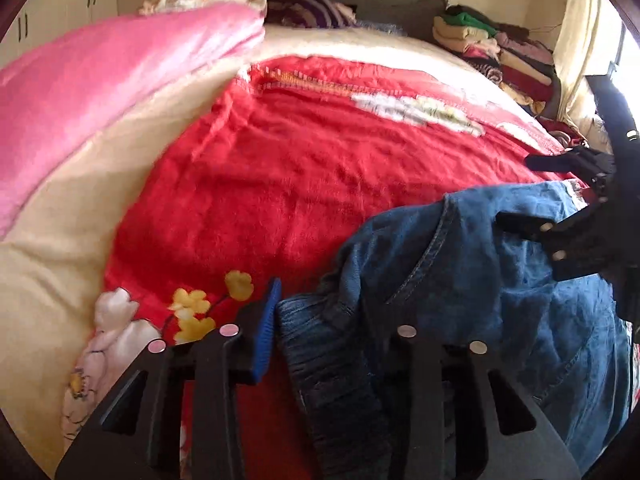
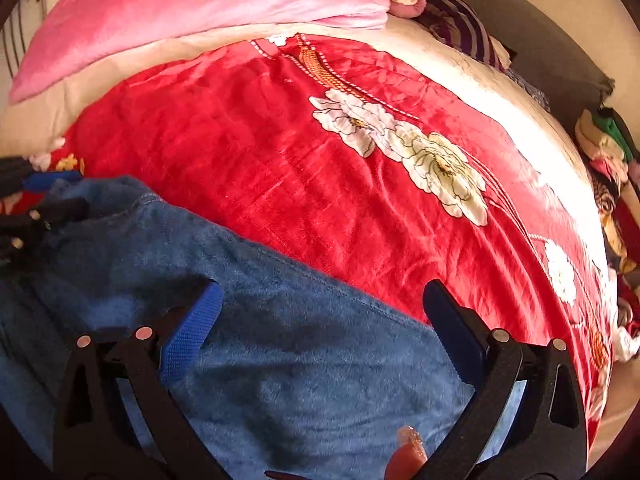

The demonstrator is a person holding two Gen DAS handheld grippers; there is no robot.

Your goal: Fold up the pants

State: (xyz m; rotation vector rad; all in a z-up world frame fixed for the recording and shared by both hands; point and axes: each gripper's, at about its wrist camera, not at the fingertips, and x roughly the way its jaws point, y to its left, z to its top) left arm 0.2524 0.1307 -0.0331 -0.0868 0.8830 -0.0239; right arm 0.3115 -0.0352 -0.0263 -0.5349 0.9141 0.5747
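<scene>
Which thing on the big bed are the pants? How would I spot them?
Find the red flowered blanket covering the bed. At its near edge, under both grippers, lies a rumpled heap of blue denim: the jeans. Nothing else there is blue denim with stitched seams; the folded pink blanket lies far off.

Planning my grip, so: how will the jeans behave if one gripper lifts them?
The jeans will probably flop and drape; they already lie rumpled in soft folds over the red blanket. The gathered waistband looks thick, so that end may hang heavier. The plush blanket may drag on them rather than let them slide.
</scene>
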